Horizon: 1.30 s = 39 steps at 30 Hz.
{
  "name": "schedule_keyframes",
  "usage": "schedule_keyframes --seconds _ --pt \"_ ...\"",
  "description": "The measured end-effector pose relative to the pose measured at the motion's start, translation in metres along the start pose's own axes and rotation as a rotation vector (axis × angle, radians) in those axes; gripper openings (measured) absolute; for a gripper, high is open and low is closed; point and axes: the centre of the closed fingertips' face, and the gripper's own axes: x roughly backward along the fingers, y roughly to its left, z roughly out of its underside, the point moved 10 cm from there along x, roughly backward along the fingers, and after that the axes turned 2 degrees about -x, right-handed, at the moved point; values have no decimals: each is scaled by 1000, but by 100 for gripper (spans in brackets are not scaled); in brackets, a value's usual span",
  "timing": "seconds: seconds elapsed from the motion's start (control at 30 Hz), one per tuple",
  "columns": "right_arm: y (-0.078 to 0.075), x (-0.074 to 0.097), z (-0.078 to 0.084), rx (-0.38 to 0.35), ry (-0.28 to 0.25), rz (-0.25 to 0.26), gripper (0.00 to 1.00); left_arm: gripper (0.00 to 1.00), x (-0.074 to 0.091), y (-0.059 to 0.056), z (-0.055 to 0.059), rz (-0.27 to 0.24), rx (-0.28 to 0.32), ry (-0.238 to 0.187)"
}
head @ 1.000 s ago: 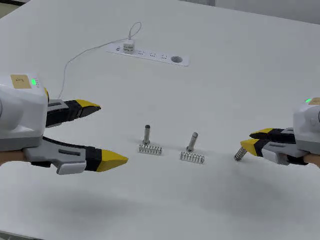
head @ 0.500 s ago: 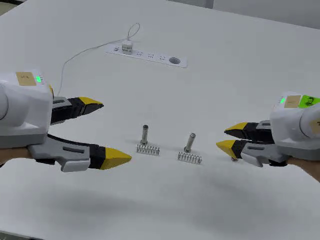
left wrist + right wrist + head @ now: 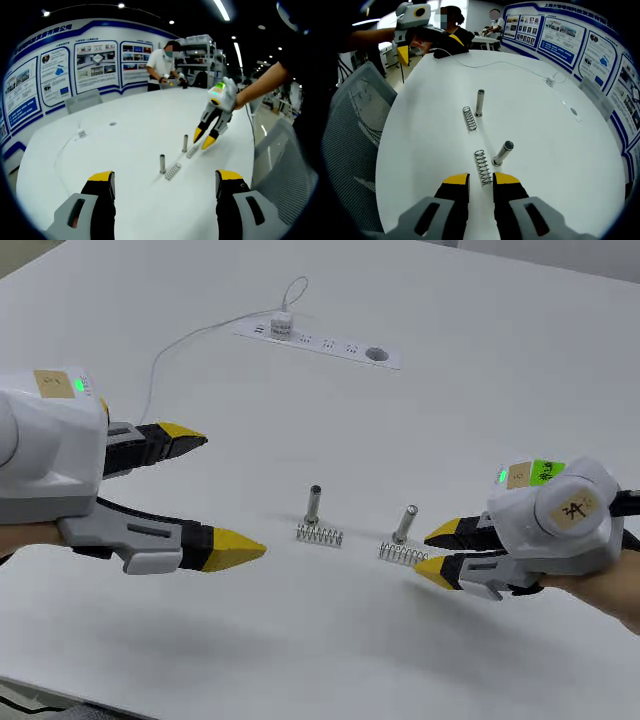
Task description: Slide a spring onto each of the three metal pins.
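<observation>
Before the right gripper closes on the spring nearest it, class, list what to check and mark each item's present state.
1. Right gripper sits just behind nearer spring: ok.
2. Its fingers apart, holding nothing: ok.
3. Nearer pin and farther pin standing: ok.
4. Farther spring on its pin: not ok, lies beside it.
5. Left gripper open, away from the parts: ok.
6. Third pin sprung: cannot tell.

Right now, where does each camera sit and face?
Head view: on the head, looking down at the table; left gripper and right gripper show.
Left gripper view: on the left gripper, facing the right gripper across two pins; own jaws wide.
Right gripper view: on the right gripper, facing a spring; own jaws slightly apart.
Shared: both gripper views show both pins.
</observation>
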Motion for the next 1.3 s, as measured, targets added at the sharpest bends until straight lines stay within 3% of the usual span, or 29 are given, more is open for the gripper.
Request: schedule_keyframes --seconds 0.23,0.5,0.87,1.03,1.13,1.3 --pt "-8 -9 3 -19 13 -5 19 90 -2 -1 5 -4 13 21" --pt "-7 -15 6 -37 17 -75 17 91 -7 -4 7 6 23 40" --pt "-3 -15 7 -59 16 -98 12 90 -7 -5 8 7 24 50" --pt "-2 -15 6 -59 27 -82 11 90 -7 -6 7 10 20 47" --pt "2 -13 5 -48 43 -88 11 89 -8 -9 4 11 8 43" --pt "6 2 0 -54 4 -75 10 88 -10 -10 2 17 -1 34"
